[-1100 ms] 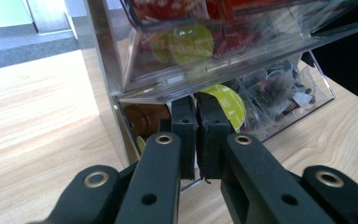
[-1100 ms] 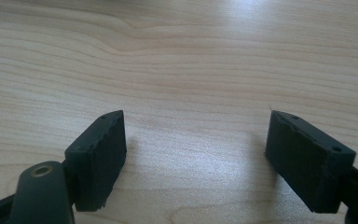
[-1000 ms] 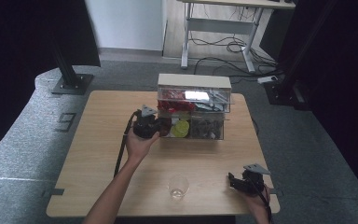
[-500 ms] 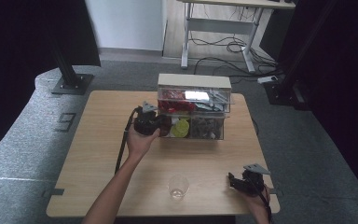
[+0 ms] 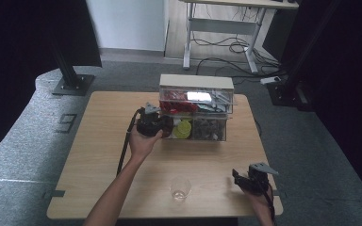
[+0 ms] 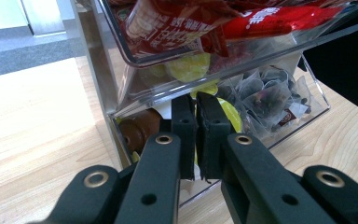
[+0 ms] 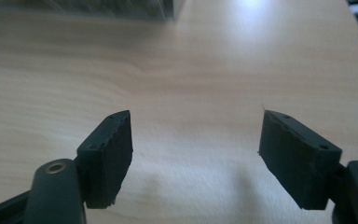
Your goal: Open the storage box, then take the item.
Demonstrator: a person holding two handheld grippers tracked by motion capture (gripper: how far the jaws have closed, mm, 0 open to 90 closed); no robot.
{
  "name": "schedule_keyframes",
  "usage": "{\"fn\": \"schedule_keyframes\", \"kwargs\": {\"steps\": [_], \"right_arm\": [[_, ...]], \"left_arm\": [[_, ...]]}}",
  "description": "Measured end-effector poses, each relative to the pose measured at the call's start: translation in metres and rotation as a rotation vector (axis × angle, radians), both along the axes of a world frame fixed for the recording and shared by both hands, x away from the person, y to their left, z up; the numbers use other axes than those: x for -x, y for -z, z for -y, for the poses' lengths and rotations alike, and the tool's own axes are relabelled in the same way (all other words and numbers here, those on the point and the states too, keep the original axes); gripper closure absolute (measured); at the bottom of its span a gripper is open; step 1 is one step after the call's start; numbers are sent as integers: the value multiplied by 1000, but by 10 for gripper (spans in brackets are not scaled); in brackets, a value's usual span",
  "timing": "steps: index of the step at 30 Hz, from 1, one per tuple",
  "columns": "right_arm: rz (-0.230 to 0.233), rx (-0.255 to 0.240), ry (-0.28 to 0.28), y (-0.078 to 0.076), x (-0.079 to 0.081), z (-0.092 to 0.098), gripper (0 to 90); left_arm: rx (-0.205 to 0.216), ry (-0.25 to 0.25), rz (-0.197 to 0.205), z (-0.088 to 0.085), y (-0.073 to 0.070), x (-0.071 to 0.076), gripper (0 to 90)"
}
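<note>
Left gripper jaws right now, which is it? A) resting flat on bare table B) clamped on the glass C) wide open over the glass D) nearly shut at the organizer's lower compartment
D: the left gripper has its jaws nearly together at the lower opening of the clear organizer, with something thin and pale between them, by the yellow packets.

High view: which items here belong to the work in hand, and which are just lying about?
In use:
left gripper, shut, jaws inside the lower compartment
clear organizer
yellow packets

Lying about:
glass cup
red snack packets
tea bags
right gripper, open over bare table
</note>
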State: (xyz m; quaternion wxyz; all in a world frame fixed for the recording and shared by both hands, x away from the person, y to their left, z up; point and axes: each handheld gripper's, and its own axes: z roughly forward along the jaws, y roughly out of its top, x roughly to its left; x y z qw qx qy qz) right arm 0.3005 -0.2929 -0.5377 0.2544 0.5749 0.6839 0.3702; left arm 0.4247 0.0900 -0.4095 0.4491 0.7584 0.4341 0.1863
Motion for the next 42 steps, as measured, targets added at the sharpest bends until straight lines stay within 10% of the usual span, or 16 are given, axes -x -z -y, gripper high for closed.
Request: {"fn": "schedule_keyframes", "kwargs": {"steps": [14, 42], "right_arm": [[91, -38, -92, -38, -12, -19, 308], [135, -66, -168, -55, -42, -49, 404]], "left_arm": [[1, 3, -5, 0, 0, -1, 862], [1, 6, -7, 1, 0, -2, 865]]}}
